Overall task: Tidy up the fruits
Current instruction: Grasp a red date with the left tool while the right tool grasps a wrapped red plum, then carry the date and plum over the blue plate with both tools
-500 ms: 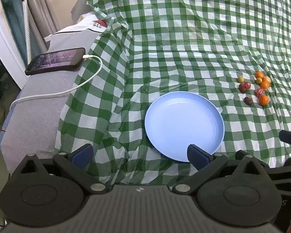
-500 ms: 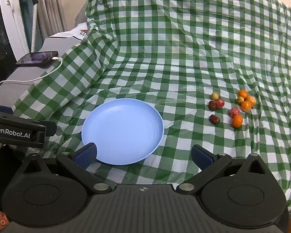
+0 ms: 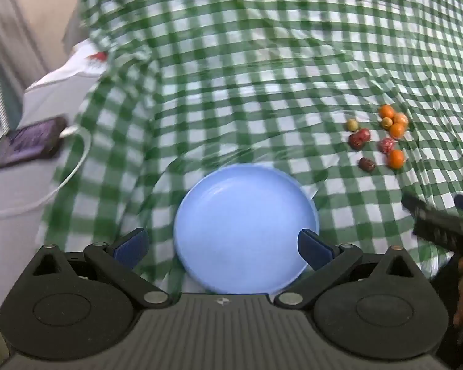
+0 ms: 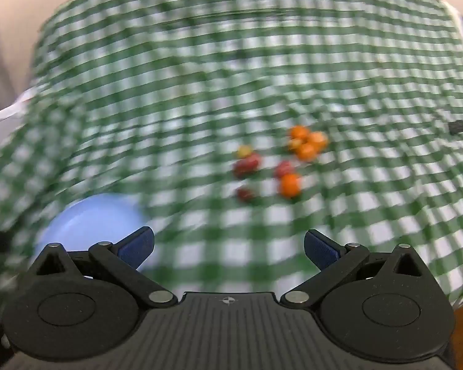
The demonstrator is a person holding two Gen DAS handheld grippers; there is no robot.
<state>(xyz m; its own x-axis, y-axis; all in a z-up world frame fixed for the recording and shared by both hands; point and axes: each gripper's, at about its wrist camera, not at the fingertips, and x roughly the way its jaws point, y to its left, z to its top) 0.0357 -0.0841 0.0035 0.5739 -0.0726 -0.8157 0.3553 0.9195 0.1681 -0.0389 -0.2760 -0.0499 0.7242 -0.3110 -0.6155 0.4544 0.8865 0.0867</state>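
Left claw [image 3: 222, 243] spread wide over blue plate [image 3: 247, 209], holding nothing; right claw [image 4: 228, 245] likewise, facing fruits [image 4: 281, 160].

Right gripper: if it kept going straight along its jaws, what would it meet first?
Probably the checked cloth, with the fruit cluster just beyond. The right gripper is open and empty; blur leaves depth unclear.

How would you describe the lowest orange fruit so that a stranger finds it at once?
Start at the round light-blue plate on the green-and-white checked cloth, then look right and farther away to the cluster of small fruits. The lowest orange fruit sits alone nearest the viewer, beside a pinkish-red fruit, apart from the three oranges bunched behind.
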